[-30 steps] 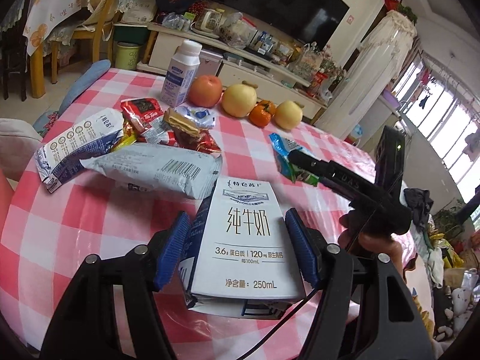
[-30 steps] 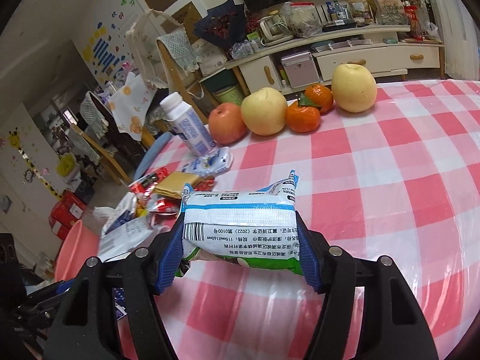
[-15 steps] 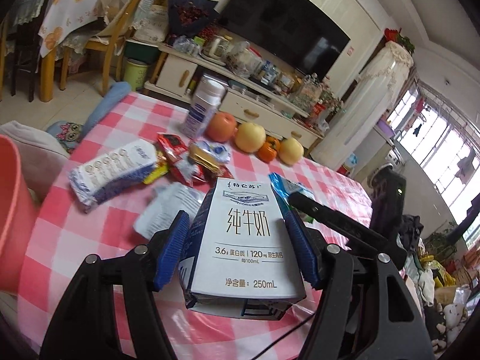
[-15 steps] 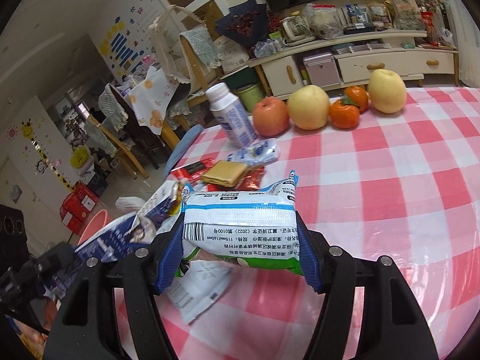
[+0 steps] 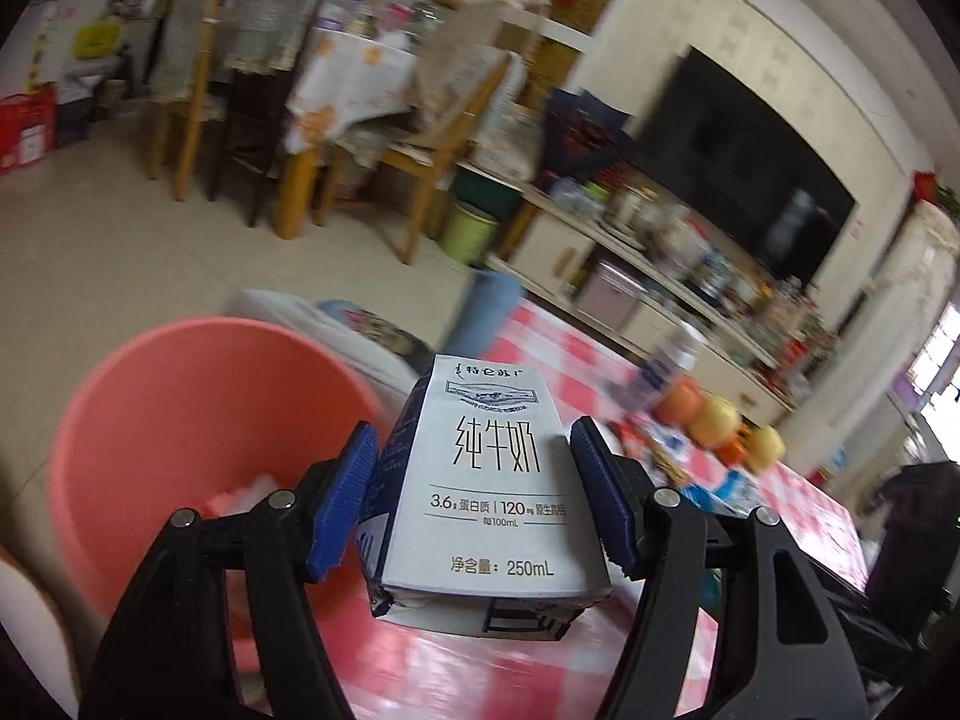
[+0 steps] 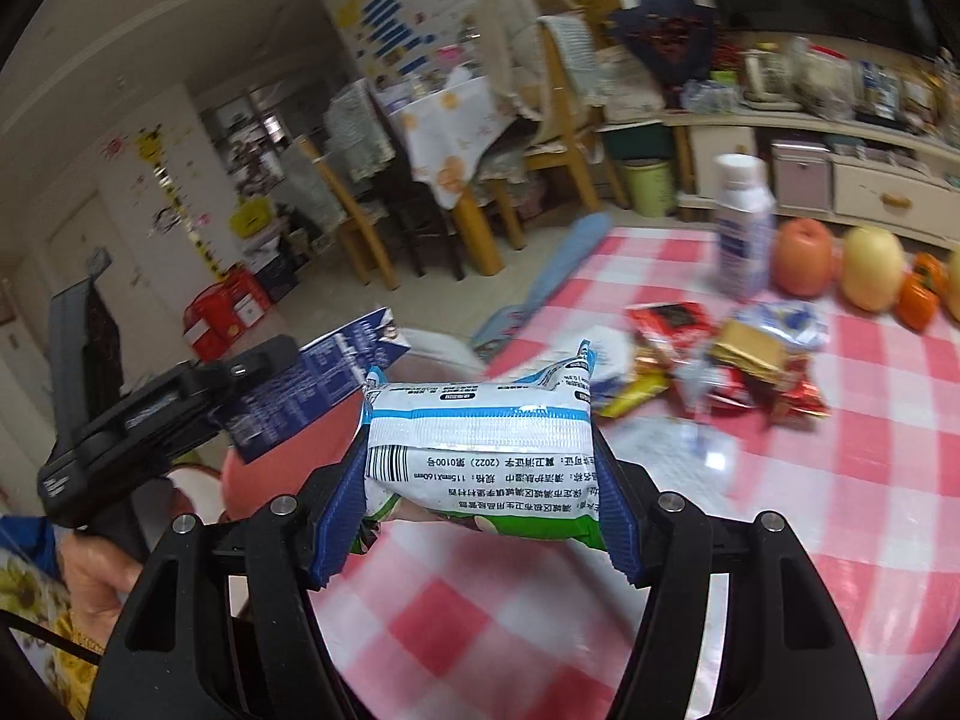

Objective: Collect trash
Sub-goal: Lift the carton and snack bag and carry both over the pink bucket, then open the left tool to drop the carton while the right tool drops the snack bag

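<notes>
My left gripper (image 5: 474,498) is shut on a white and navy milk carton (image 5: 486,480), held above the table's left edge. Just left of it and lower stands a pink bucket (image 5: 150,420) with some white scraps inside. My right gripper (image 6: 480,474) is shut on a blue, white and green wipes packet (image 6: 480,450) over the checked tablecloth (image 6: 660,570). In the right wrist view the left gripper (image 6: 180,408) with its carton (image 6: 312,390) shows at the left, above the bucket's pink rim (image 6: 240,474). More wrappers (image 6: 708,360) lie on the cloth.
A white bottle (image 6: 744,228), an apple (image 6: 804,258), a pear (image 6: 870,270) and tangerines (image 6: 918,294) stand at the table's far side. Wooden chairs (image 5: 420,150) and a green bin (image 5: 474,228) stand on the floor beyond. A TV cabinet (image 5: 660,300) runs along the wall.
Both grippers have swung left, away from the middle of the table, each still holding its item. The pink bucket has come into the left wrist view.
</notes>
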The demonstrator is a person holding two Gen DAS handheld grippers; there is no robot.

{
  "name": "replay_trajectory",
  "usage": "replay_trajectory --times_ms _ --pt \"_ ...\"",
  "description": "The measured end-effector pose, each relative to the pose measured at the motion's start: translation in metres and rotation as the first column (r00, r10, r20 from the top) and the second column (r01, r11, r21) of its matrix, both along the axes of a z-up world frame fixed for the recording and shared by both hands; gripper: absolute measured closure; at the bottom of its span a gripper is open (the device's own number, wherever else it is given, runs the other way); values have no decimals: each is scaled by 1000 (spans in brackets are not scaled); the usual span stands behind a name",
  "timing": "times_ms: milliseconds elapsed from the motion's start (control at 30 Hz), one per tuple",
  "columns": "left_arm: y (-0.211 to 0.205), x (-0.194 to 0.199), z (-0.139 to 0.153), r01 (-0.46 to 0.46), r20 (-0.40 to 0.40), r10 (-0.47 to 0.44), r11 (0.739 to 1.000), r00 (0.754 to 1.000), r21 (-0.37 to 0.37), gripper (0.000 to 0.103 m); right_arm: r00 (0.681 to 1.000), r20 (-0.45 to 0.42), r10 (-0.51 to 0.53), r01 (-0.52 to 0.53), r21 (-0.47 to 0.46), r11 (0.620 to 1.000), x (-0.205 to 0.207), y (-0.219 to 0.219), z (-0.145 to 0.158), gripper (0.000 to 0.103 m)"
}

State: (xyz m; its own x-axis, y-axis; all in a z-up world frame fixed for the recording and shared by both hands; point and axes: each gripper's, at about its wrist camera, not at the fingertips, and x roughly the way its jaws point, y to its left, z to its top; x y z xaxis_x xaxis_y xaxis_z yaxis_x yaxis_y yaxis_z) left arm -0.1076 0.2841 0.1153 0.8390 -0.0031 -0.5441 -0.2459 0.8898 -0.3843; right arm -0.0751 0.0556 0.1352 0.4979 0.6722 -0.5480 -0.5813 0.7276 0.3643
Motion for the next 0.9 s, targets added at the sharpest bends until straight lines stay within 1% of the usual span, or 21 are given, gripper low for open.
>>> replay_trajectory --times_ms 67,133,233,333,400,467,500,533,567,633,667,733,800,900 --pt "19 -2 -5 -72 -21 72 997 997 13 36 999 19 43 -42 -21 999 -4 32 4 36" --pt "44 -5 -13 -145 -51 144 989 988 -17 36 995 37 89 -87 -49 995 -6 63 6 36" --pt "68 -9 -19 -218 -71 214 975 974 -51 36 988 67 141 -135 -91 987 -10 106 10 36" --pt "87 -10 -23 -268 -81 262 960 962 -77 36 979 96 178 -164 -140 976 -10 144 7 36" --pt "96 -11 -25 -294 -91 286 952 954 -88 36 976 102 193 -175 -165 971 -9 161 2 35" --pt "104 -10 -27 -323 -106 314 944 943 -74 36 972 106 208 -184 -203 962 -9 177 -5 33" --pt "107 -9 -27 -334 -110 325 939 939 -75 36 971 95 222 -199 -206 958 -8 185 -9 33" --pt "111 -12 -28 -344 -111 335 935 936 -83 36 970 86 226 -206 -201 958 -7 190 -13 31" --pt "115 -12 -29 -354 -113 344 931 932 -90 35 972 91 216 -194 -203 960 -6 192 -14 26" --pt "119 -13 -30 -379 -115 368 921 923 -88 32 975 110 193 -168 -205 964 -6 188 -15 22" --pt "121 -13 -30 -389 -117 379 918 918 -82 27 976 116 185 -160 -198 967 -6 185 -14 22" --pt "122 -14 -29 -402 -112 393 913 913 -73 25 979 133 153 -128 -181 975 -7 173 -11 21" --pt "119 -16 -26 -407 -91 401 911 911 -62 22 981 155 115 -87 -177 980 -9 159 -7 18" --pt "111 -18 -20 -420 -37 419 907 907 -20 17 981 185 64 -30 -180 983 -16 142 -4 16"
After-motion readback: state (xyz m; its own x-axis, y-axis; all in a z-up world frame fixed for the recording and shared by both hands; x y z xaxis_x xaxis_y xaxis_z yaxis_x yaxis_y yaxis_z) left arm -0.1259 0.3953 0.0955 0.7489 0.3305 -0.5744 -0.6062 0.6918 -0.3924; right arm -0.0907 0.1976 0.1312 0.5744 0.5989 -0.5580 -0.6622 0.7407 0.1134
